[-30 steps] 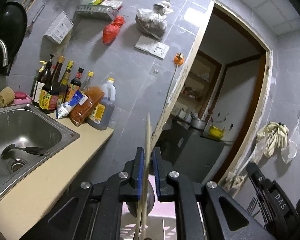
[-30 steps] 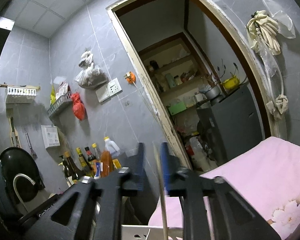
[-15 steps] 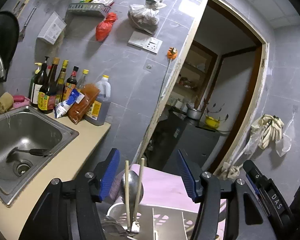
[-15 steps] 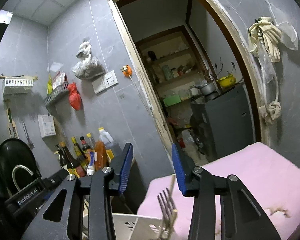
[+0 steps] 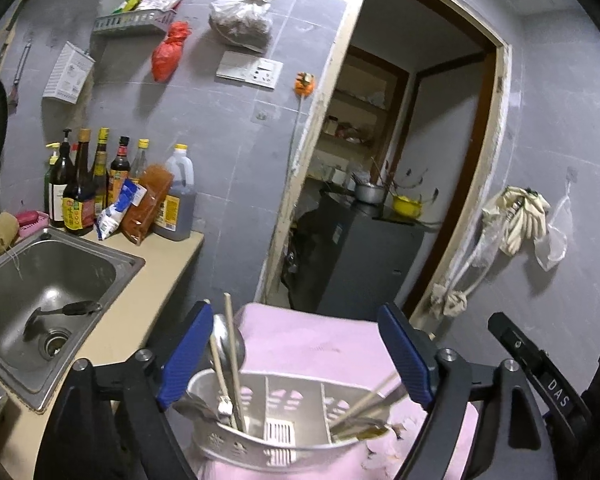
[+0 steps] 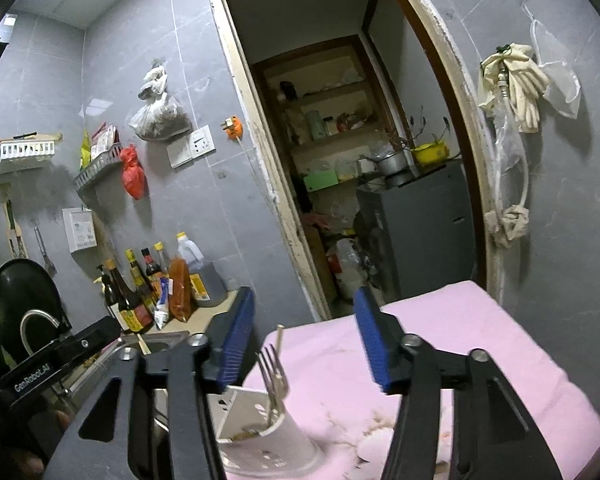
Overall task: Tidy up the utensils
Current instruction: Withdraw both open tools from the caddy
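A pale utensil holder [image 5: 284, 440] with three compartments stands on a pink cloth-covered surface [image 5: 320, 340]. Two chopsticks [image 5: 231, 360] and a metal spoon [image 5: 236, 346] stand in its left compartment; more chopsticks [image 5: 364, 402] lean in the right one. My left gripper [image 5: 296, 356] hovers above the holder, jaws opening wide, nothing pressed between them. In the right wrist view the holder [image 6: 260, 428] carries a fork [image 6: 274, 368] and a chopstick [image 6: 278, 338]. My right gripper [image 6: 305, 342] is above it, jaws opening, pads clear of the utensils.
A steel sink [image 5: 112, 268] with a black spatula [image 5: 68, 310] lies to the left in a beige counter [image 5: 148, 300]. Sauce bottles [image 5: 100, 184] line the wall. A doorway with a dark cabinet [image 5: 360, 256] is behind. The right gripper's body [image 5: 540, 380] shows at the right edge.
Both grippers went from shut on chopsticks to open, leaving them in the holder. Both have lifted and drawn back, so the holder has come into view below.
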### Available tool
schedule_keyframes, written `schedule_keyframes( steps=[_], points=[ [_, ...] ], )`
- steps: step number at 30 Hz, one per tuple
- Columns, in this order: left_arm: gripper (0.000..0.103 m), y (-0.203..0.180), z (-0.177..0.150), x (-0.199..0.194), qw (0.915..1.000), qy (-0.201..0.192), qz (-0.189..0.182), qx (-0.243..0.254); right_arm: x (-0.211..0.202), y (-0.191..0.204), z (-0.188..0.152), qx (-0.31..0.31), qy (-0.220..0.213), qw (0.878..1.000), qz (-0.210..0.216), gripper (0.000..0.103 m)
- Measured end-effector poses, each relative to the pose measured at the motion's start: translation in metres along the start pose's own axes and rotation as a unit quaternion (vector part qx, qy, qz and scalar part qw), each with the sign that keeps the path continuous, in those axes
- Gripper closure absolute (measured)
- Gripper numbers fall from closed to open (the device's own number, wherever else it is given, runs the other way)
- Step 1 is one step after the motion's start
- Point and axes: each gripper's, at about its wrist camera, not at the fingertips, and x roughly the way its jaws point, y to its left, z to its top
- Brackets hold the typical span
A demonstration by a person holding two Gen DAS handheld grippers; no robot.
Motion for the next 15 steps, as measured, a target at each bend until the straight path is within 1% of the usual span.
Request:
schedule_keyframes(
  steps=[1, 3, 5, 11, 15],
  points=[
    [0.013, -0.003, 0.000, -0.002, 1.0000, 0.003, -0.001, 0.004, -0.005, -0.002, 0.001, -0.003, 0.002, 1.000, -0.003, 0.047],
    [0.010, -0.007, -0.002, -0.007, 0.9999, 0.008, -0.002, 0.011, -0.013, -0.005, 0.003, -0.009, 0.009, 1.000, -0.010, 0.045],
    [0.006, -0.011, -0.003, -0.012, 0.9998, 0.013, -0.004, 0.011, -0.021, -0.008, 0.006, -0.014, 0.014, 1.000, -0.014, 0.040],
    [0.002, -0.021, -0.008, -0.033, 0.9995, 0.027, -0.004, 0.013, -0.049, -0.018, 0.016, -0.032, 0.027, 0.999, -0.018, 0.031],
    [0.001, -0.031, -0.012, -0.048, 0.9988, 0.040, 0.002, 0.028, -0.071, -0.024, 0.021, -0.048, 0.033, 0.998, -0.019, 0.026]
  ],
)
